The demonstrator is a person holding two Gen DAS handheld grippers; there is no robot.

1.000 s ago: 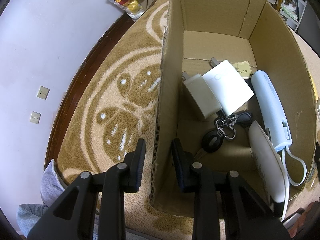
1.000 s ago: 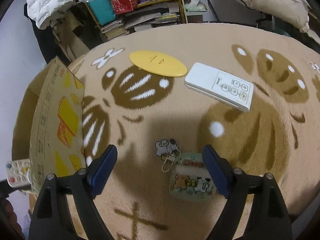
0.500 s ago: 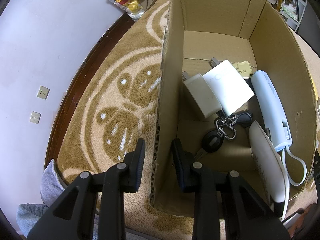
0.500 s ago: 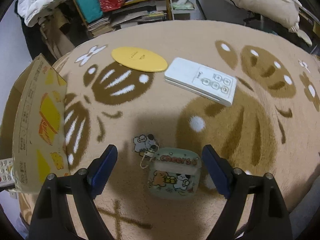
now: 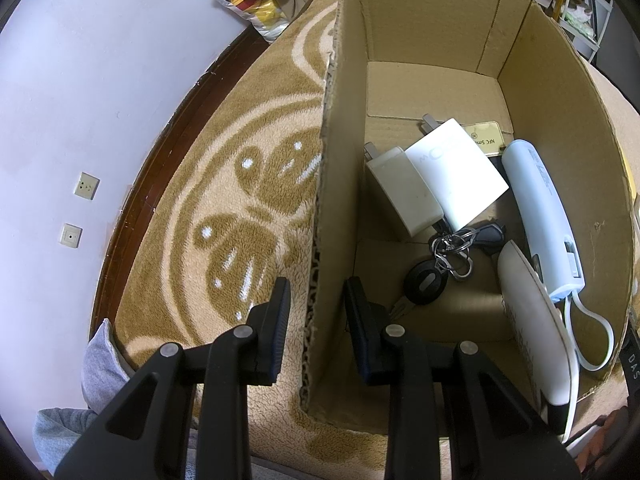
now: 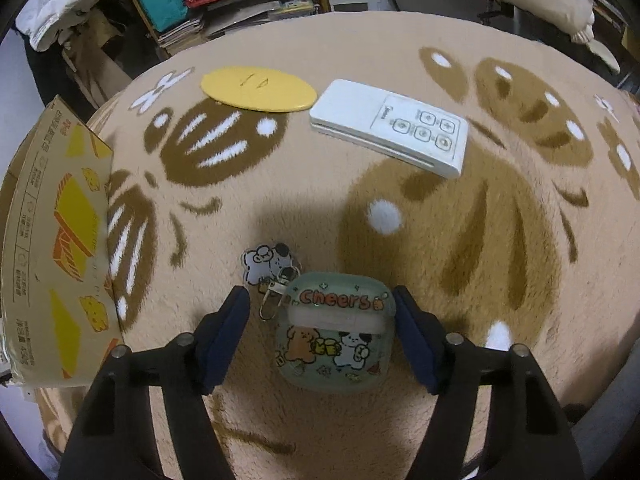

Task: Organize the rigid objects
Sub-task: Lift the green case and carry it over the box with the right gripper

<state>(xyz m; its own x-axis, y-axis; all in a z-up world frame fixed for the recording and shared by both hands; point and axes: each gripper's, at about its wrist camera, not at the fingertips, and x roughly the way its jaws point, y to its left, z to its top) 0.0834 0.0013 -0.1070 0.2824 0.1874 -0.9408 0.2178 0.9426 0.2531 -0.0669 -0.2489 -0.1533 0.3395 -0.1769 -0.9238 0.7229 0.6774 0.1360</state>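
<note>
On the patterned rug [image 6: 420,216], an earbud case [image 6: 336,332] is framed between the parted, non-gripping fingers of the right gripper [image 6: 322,334] — the cardboard box [image 5: 340,184] wall is straddled, unclamped, by the left gripper [image 5: 314,322].

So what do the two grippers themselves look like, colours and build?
Both are matte black plastic with angular, triangulated arms and silver rivet pins at the joints. The left gripper has black fingers edged with dark blue pads. The right gripper has broader navy-blue pads. No cables or sleeves show.
</note>
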